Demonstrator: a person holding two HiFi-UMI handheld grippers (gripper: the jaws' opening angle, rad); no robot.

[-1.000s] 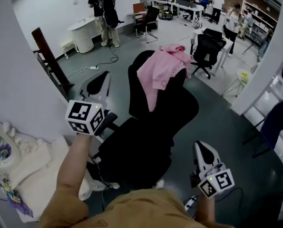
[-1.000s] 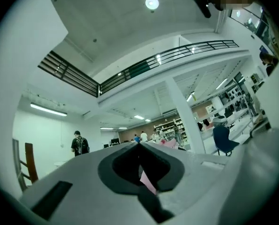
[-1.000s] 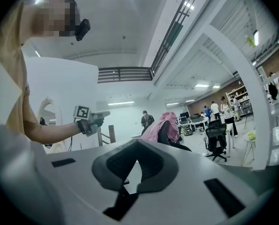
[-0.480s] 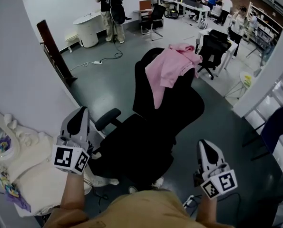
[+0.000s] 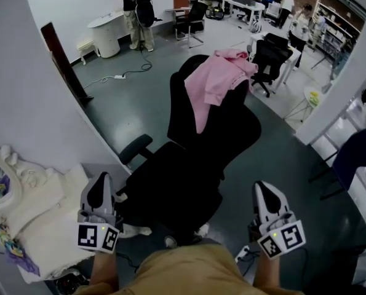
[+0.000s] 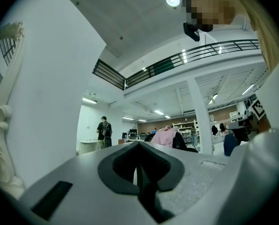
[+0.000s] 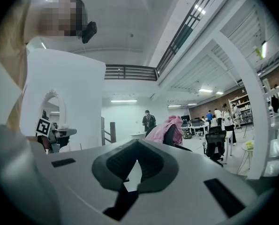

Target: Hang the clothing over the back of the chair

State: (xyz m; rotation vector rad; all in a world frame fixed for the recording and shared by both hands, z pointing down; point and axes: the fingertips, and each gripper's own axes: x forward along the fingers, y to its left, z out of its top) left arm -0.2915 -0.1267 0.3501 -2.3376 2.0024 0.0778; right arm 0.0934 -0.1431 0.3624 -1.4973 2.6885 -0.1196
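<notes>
A pink garment (image 5: 216, 78) lies draped over the top of a black office chair's backrest (image 5: 235, 134) and hangs down its front. It shows small and far off in the left gripper view (image 6: 163, 136) and in the right gripper view (image 7: 166, 128). My left gripper (image 5: 100, 188) is low at the left, beside the chair's seat (image 5: 170, 189), shut and empty (image 6: 138, 143). At the lower right, my right gripper (image 5: 261, 192) is also shut with nothing in it (image 7: 138, 142). Both grippers are well short of the garment.
A white ornate dresser (image 5: 32, 211) with a mirror stands at the left under a white wall. Dark boards (image 5: 59, 60) lean on that wall. A person (image 5: 136, 5) stands by a round white table. Another black chair (image 5: 272, 54) and a blue chair (image 5: 349, 158) are at the right.
My left gripper has dropped and drawn back from beside the chair's armrest to the lower left. The right gripper has shifted only a little. The garment stays on the backrest.
</notes>
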